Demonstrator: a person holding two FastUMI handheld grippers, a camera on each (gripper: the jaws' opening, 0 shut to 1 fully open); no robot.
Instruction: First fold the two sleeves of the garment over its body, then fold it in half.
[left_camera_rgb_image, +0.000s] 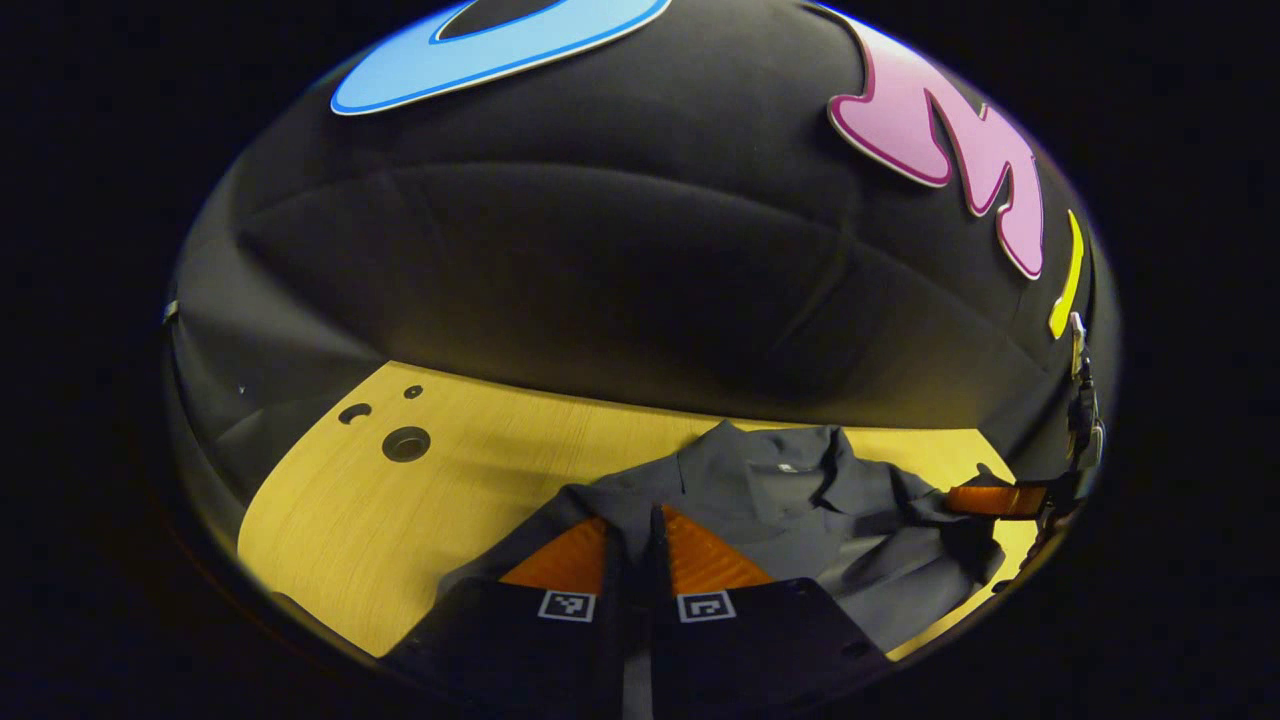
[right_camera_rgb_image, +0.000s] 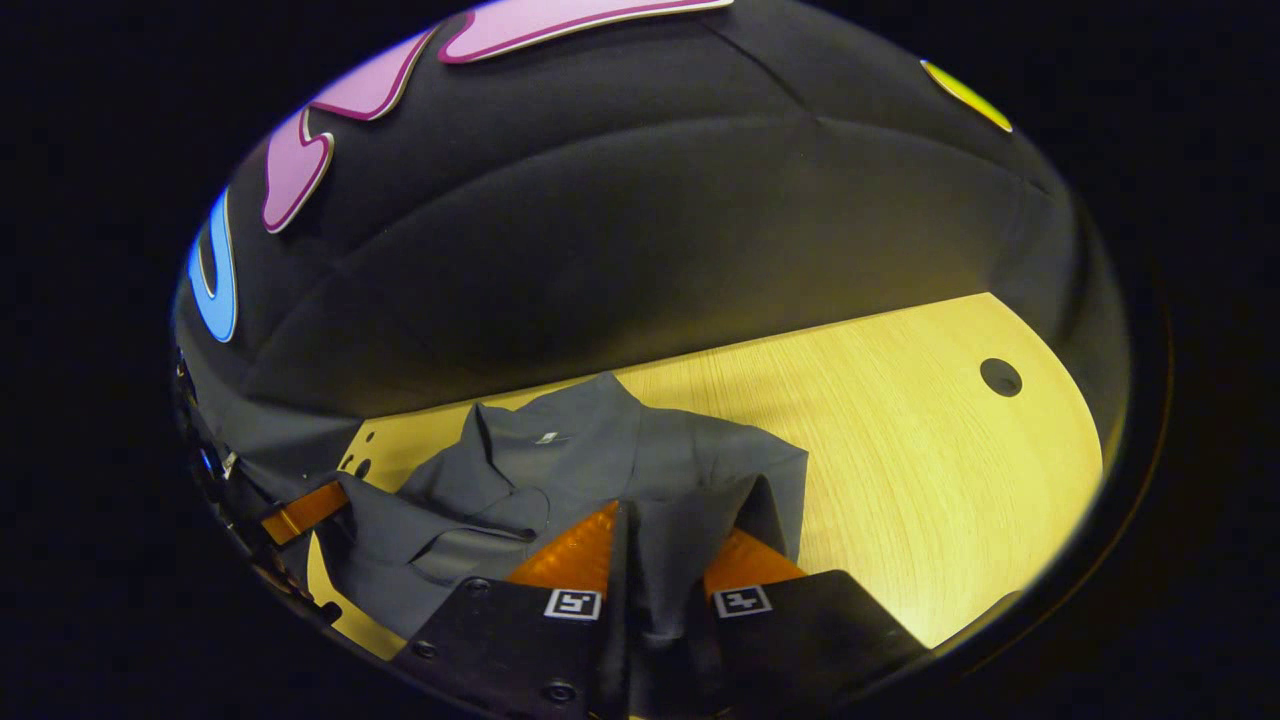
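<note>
Both sleeves look folded onto the grey garment, which lies collar-away on the wooden surface, so the fold in half is what's left, I'd say. The left hand-held gripper and the right hand-held gripper each pinch a near fold of cloth. Plenty of bare surface beyond the collar, before the far edge.

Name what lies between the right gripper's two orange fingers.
A fold of the grey shirt runs between the right gripper fingers, seen in the right gripper view.
</note>
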